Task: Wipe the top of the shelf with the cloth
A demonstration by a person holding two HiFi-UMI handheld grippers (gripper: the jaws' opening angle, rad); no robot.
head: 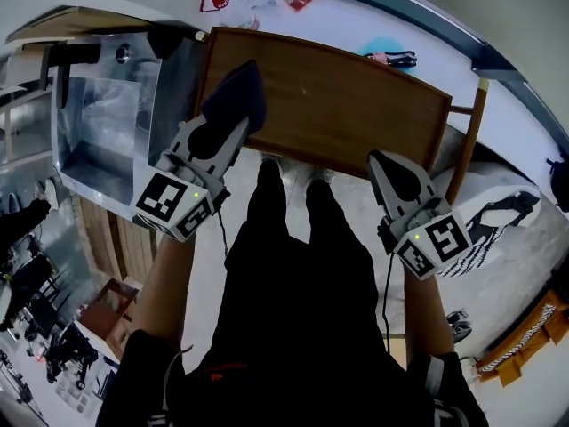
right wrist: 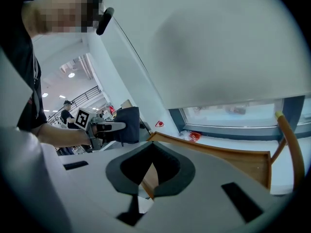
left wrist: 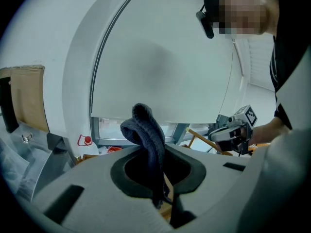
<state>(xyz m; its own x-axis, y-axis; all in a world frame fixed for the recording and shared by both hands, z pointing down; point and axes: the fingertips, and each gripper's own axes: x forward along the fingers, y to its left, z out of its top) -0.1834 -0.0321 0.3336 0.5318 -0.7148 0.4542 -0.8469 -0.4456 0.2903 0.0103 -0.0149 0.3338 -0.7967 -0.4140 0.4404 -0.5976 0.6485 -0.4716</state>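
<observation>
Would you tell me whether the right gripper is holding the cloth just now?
No, the dark cloth hangs clamped in the left gripper's jaws, while the right gripper's jaws meet on nothing.

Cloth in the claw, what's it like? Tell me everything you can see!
The cloth is dark navy blue, soft and thick, like a knitted towel. It is bunched and folded over, sticking up out of the left claw, which is shut on it. It sits over the left end of the brown wooden shelf top; whether it touches the wood can't be told.
</observation>
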